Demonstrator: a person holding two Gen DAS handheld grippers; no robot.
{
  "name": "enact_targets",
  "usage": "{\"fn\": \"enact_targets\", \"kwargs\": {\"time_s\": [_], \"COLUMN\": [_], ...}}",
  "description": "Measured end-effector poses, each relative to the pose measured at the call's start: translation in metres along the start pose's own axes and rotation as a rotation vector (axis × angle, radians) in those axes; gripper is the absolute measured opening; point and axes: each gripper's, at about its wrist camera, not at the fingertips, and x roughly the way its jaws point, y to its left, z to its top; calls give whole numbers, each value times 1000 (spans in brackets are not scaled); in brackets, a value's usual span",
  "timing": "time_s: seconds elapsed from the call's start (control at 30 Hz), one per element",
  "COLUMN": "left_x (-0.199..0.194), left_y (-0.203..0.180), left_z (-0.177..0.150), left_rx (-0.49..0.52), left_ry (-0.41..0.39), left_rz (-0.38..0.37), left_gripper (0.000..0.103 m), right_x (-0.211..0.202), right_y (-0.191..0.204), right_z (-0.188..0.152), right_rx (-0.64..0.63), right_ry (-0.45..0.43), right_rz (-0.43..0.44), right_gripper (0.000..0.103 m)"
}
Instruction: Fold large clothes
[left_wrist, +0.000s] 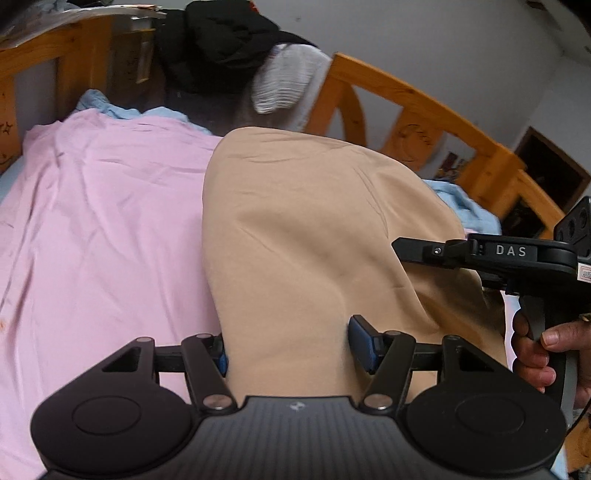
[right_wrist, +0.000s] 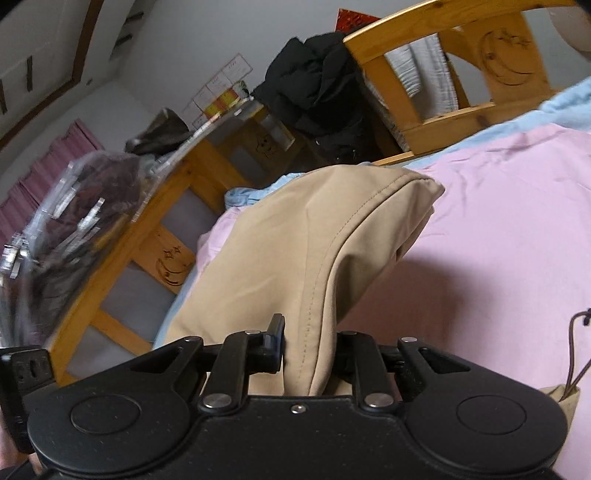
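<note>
1. Left claw (left_wrist: 291, 347): jaws fairly wide, tan garment (left_wrist: 314, 229) bunched between them; blue pads (left_wrist: 364, 343) sit at either edge of the cloth and appear to press it, so it reads as gripped on a thick fold.
2. Right claw (right_wrist: 310, 350): jaws narrow, clamped on a stitched edge of the same garment (right_wrist: 314, 236); cloth runs up from between the fingers to a raised fold.
3. Right claw also shows in the left view (left_wrist: 402, 245), at the garment's right side, with a hand (left_wrist: 535, 354) on its handle.
4. Garment: lifted between both claws, tented above the bed; far part lies on the pink sheet (left_wrist: 103, 221).
5. Brown cord (right_wrist: 576, 354) hangs at the right edge of the right view, ending at a tan corner; link to the garment uncertain.
6. Bed: wooden frame (left_wrist: 417, 110) with moon-and-star carvings; blue bedding (left_wrist: 465, 206) shows at the sheet's edges.
7. Black clothing (left_wrist: 221, 48) and white ribbed fabric (left_wrist: 284, 81) are heaped at the far end.
8. No containers seen.
</note>
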Motion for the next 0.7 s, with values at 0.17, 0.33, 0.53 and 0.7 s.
{"fn": "enact_targets", "kwargs": {"time_s": [0.17,0.33,0.53,0.7], "left_x": [33,52,45,24], "left_y": [24,39,38,32], "left_z": [4,-8,-8,-11], "left_rx": [-15,-52,-60,-70], "left_ry": [49,69,60,20], "left_rz": [28,19,51,76], "left_gripper": [65,69,79,88], "right_x": [52,79,73,49], "right_y": [-6,2,20,26], "right_z": [0,-9,-17,-18], "right_rx": [1,-145,-320,-337], "right_ry": [18,51,28,-20], "right_rz": [-52,-180,-274,-291], "right_gripper": [21,31,59,74]}}
